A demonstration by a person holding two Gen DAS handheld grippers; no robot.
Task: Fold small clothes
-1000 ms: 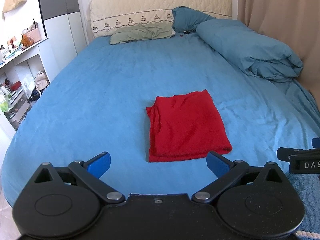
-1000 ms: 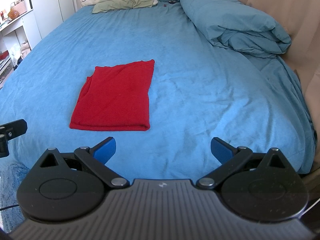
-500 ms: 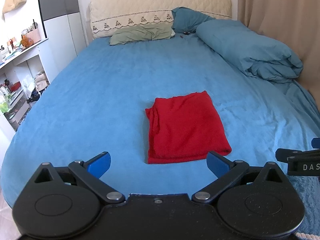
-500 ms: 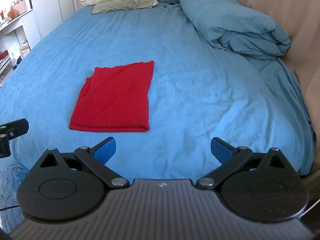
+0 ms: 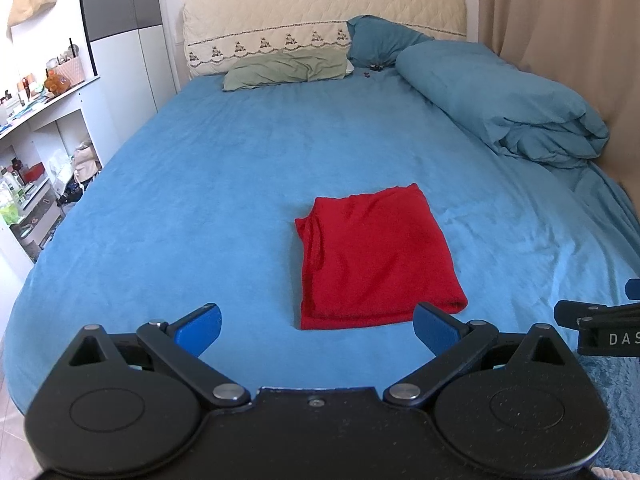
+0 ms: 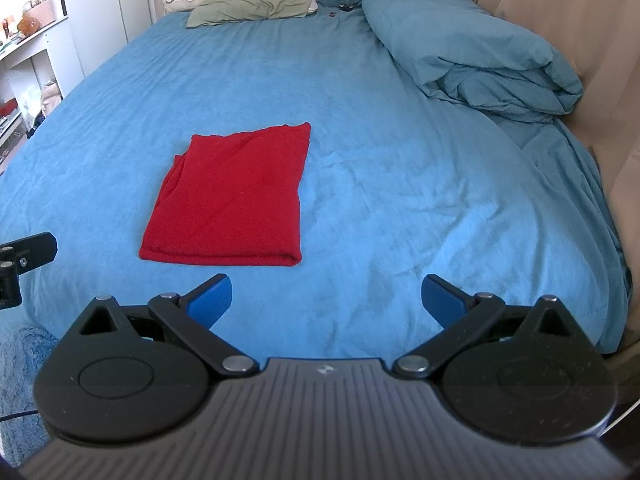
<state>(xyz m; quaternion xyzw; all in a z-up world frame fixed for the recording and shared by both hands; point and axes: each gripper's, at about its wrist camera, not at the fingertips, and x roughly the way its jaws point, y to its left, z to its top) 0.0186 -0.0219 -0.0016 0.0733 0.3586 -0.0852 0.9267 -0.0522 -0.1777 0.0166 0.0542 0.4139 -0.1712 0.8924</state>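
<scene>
A red garment [image 5: 376, 256] lies folded into a flat rectangle on the blue bed sheet [image 5: 200, 184]. It also shows in the right wrist view [image 6: 236, 196], to the left of centre. My left gripper [image 5: 317, 327] is open and empty, held back from the garment's near edge above the foot of the bed. My right gripper [image 6: 326, 300] is open and empty, to the right of the garment and short of it. Each gripper's body shows at the edge of the other's view.
A rolled blue duvet [image 5: 500, 100] lies along the right side. Pillows [image 5: 288, 68] and a padded headboard [image 5: 320, 12] are at the far end. White shelves [image 5: 36, 152] with clutter stand left of the bed. A beige curtain [image 6: 560, 20] hangs on the right.
Both grippers have drawn back slightly from the garment. The garment has not moved. Both stay open.
</scene>
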